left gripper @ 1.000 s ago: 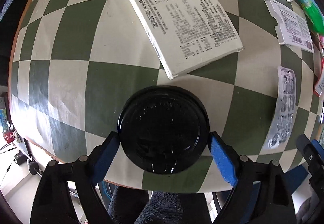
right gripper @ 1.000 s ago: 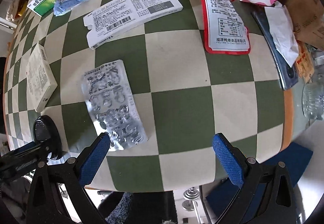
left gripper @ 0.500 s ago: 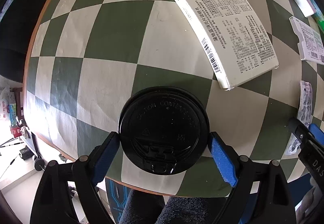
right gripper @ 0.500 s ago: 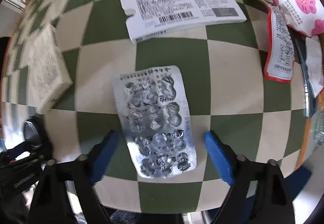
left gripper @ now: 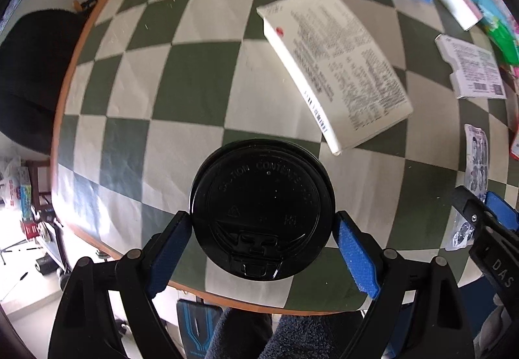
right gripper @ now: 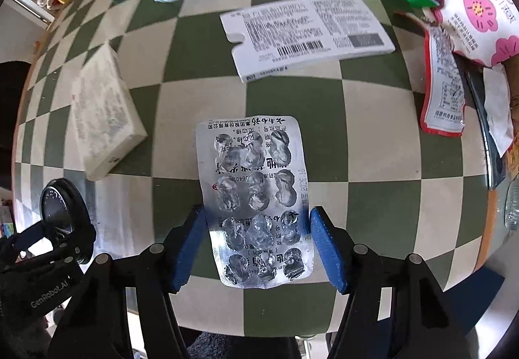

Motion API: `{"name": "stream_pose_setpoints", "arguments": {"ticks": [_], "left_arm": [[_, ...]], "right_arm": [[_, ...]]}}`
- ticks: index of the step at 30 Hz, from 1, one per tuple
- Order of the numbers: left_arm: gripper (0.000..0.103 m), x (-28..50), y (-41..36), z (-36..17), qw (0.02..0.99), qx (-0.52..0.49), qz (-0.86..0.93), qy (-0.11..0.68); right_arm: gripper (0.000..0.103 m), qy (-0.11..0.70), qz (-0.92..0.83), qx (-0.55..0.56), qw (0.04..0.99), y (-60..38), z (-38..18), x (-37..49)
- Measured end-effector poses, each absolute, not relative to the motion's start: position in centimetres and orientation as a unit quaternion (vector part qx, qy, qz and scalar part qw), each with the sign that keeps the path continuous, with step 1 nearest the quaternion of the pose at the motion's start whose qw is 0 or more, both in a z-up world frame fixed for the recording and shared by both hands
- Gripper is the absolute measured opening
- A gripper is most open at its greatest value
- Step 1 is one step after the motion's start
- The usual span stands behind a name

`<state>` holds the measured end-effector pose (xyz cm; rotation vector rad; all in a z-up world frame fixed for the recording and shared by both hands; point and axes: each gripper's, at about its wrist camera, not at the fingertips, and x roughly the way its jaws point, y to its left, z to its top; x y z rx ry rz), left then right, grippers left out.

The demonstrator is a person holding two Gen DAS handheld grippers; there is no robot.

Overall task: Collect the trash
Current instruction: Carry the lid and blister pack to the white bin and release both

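Closing its blue-padded jaws, the right gripper (right gripper: 258, 243) straddles the used silver foil blister pack (right gripper: 256, 200), which lies flat on the green-and-cream checkered tablecloth (right gripper: 311, 118) near the table's front edge. The pads stand just beside its long edges, and I cannot tell if they already press it. The left gripper (left gripper: 263, 245) holds the round black plastic cup lid (left gripper: 262, 213) between its pads, above the table. I judge the step is picking up the second piece of trash. The next move needs a firm pinch on this thin sheet, then lifting it without bending.
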<state>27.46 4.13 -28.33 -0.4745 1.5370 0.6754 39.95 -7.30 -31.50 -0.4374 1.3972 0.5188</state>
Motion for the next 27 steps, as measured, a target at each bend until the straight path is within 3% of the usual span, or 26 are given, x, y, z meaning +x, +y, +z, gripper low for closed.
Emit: {"name": "stream_pose_setpoints", "arguments": {"ticks": [11,21,27], "left_arm": [[0.088,22.7,4.5,-21.4,0.707,-0.196,0.308,0.606],[0.088,11.4,5.2,-19.9,0.760,-0.200,0.274,0.554],[0.088,3.6,4.8,-23.0,0.753,-0.223,0.235,0.573]], "right_arm": [[0.067,0.596,0.251,-0.181,0.741,-11.2,-27.4,36.7],[0.067,0.562,0.272,-0.142,0.768,-10.1,-19.2,26.9],[0.067,0.577,0.260,-0.111,0.766,-12.0,-21.1,17.1]]}}
